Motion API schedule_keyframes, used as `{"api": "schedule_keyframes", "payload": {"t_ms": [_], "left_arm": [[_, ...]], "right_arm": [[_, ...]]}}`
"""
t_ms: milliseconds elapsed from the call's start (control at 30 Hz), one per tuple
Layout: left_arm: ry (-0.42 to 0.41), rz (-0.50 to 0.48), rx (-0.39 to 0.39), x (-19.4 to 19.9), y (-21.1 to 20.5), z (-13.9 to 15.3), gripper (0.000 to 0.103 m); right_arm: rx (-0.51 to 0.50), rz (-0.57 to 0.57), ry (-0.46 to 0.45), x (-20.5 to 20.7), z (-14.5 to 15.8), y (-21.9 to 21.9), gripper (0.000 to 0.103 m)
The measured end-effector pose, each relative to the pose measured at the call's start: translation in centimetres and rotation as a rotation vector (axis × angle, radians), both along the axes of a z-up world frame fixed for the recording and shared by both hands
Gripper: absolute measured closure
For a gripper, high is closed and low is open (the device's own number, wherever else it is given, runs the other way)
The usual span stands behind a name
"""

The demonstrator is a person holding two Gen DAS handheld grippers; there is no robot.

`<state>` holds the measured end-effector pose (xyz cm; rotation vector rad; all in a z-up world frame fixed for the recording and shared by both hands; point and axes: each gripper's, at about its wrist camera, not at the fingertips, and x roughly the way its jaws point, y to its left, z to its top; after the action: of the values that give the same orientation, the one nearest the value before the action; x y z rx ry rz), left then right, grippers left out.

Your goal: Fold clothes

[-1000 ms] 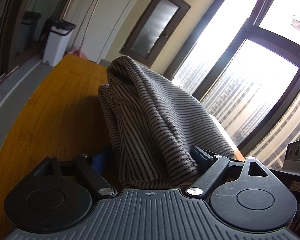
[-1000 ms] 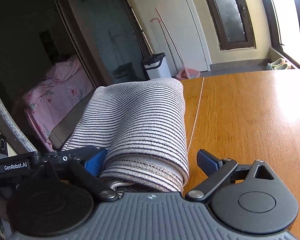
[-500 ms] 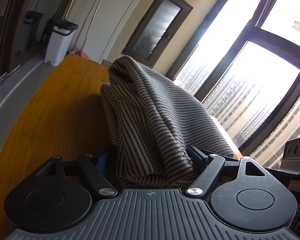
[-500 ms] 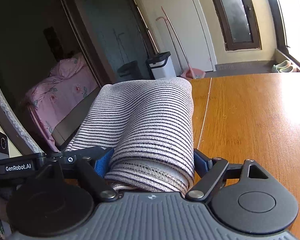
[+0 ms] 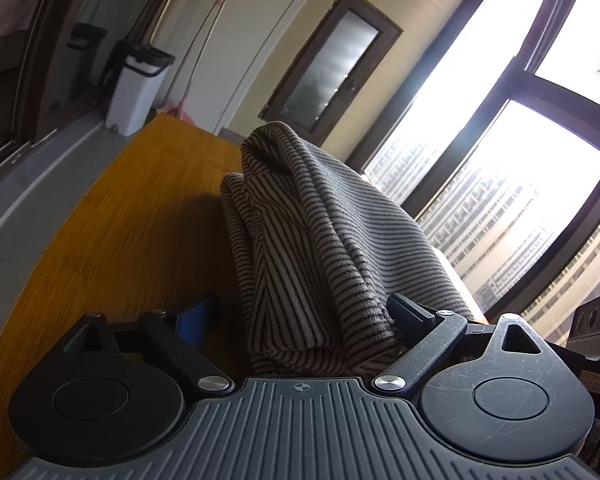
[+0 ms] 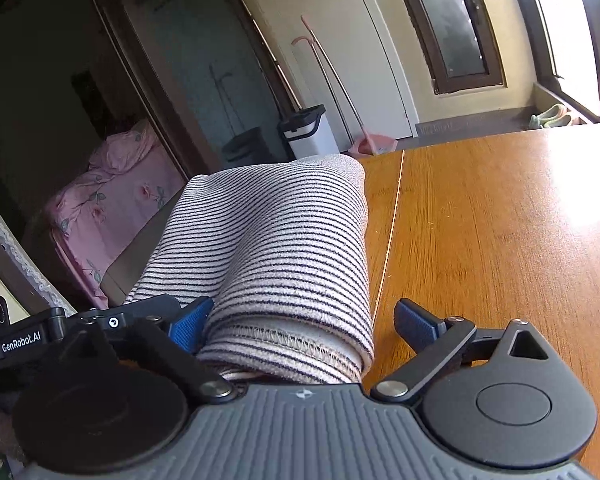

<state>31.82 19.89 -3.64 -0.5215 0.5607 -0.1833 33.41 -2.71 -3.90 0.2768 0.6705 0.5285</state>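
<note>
A grey garment with thin dark stripes [image 5: 320, 248] lies bunched in folds on the wooden table [image 5: 112, 240]. My left gripper [image 5: 300, 316] is open; the folded end lies between its fingers, against the right finger [image 5: 410, 310] and apart from the left one. In the right wrist view the same garment [image 6: 276, 248] lies as a thick folded roll, hem toward the camera. My right gripper [image 6: 304, 322] is open, with a gap between the cloth and the right finger [image 6: 418, 324]. The left finger touches the cloth.
The table [image 6: 492, 232] stretches to the right in the right wrist view. A white bin [image 5: 138, 92] and a pink broom stand on the floor beyond the table's far end. Large windows [image 5: 500, 184] are at the right. A bed with pink bedding [image 6: 108, 196] shows through a doorway.
Both grippers have opened: the left let go of the garment's folded end, and the right, which was shut on it half a second ago, has opened. The garment has settled a little.
</note>
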Motion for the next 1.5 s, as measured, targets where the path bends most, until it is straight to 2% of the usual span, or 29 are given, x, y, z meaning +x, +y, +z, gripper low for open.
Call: {"api": "schedule_keyframes", "payload": {"t_ms": [200,400,633,833,967,1033,1133,1333,1500], "left_arm": [[0.001,0.022,0.009,-1.2,-0.4,0.2,0.007],[0.004,0.022,0.029,-2.4,-1.3,0.4,0.002],[0.021,0.058,0.094,-4.9,-2.9,0.8,0.000],[0.076,0.158,0.233,-6.5,-4.9,1.5,0.000],[0.129,0.166,0.360,-6.1,-6.5,1.9,0.000],[0.151,0.164,0.411,-5.8,-7.2,2.1,0.000],[0.167,0.161,0.452,-5.5,-7.6,2.2,0.000],[0.175,0.180,0.468,-5.7,-7.8,2.5,0.000],[0.202,0.179,0.528,-5.2,-8.6,2.5,0.000]], "right_arm": [[0.018,-0.027,0.008,-1.3,-0.1,-0.7,0.003],[0.025,-0.039,0.011,-3.3,-0.2,-1.6,0.000],[0.033,-0.108,0.011,-5.5,-0.4,-3.1,0.000],[-0.063,-0.114,0.008,-7.2,-0.1,-3.5,0.000],[-0.139,-0.115,0.006,-7.8,0.1,-3.5,0.000],[-0.144,-0.125,0.006,-7.8,0.1,-3.7,0.000],[-0.167,-0.129,0.006,-7.6,0.0,-3.6,0.000],[-0.447,-0.061,-0.009,-6.5,-0.3,-0.1,0.000],[-0.436,-0.033,-0.013,-5.9,-0.3,0.0,0.000]]}}
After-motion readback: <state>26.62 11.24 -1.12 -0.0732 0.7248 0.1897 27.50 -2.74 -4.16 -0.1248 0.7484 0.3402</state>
